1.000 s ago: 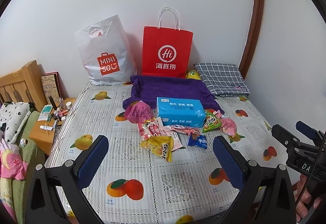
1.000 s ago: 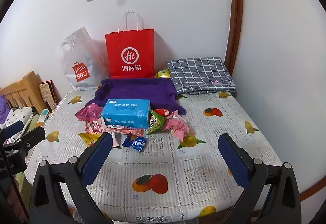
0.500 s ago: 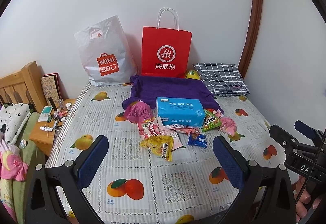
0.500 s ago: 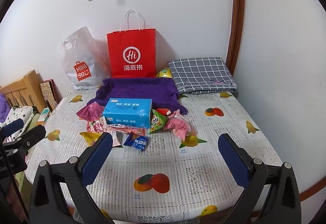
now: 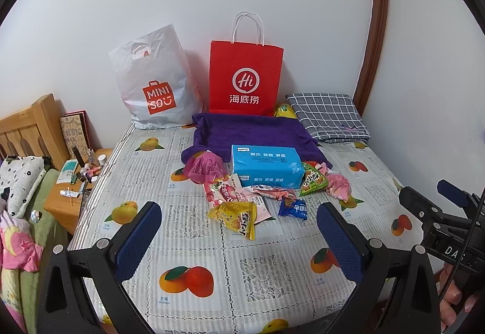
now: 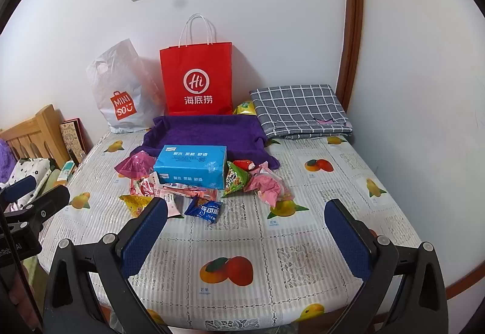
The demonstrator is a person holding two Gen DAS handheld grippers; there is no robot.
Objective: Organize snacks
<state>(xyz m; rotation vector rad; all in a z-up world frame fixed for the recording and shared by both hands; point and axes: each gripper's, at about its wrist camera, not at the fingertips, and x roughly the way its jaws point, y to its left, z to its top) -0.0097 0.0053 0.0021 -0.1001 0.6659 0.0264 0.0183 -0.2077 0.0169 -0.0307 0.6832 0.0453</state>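
Several snack packets lie scattered mid-table around a blue tissue pack [image 5: 266, 165] [image 6: 191, 165]: a yellow packet [image 5: 238, 217], a dark blue packet [image 5: 292, 208] [image 6: 206, 210], a green packet [image 5: 313, 182] [image 6: 236, 179], pink bags [image 5: 204, 167] [image 6: 268, 185]. A purple cloth tray [image 5: 251, 133] [image 6: 206, 130] sits behind them. My left gripper [image 5: 239, 238] hangs open and empty over the near table edge. My right gripper [image 6: 245, 232] is likewise open and empty, short of the snacks.
A red paper bag [image 5: 245, 80] [image 6: 197, 80] and a white plastic bag [image 5: 154, 85] [image 6: 119, 94] stand against the wall. A folded checked cloth [image 5: 327, 117] [image 6: 300, 111] lies at the back right. A cluttered wooden bedside stand [image 5: 72, 191] and a bed are left of the fruit-print table [image 5: 188, 249].
Both views have shifted very slightly; the scene sits a touch lower and closer. Nothing on the table has moved and both grippers stay open.
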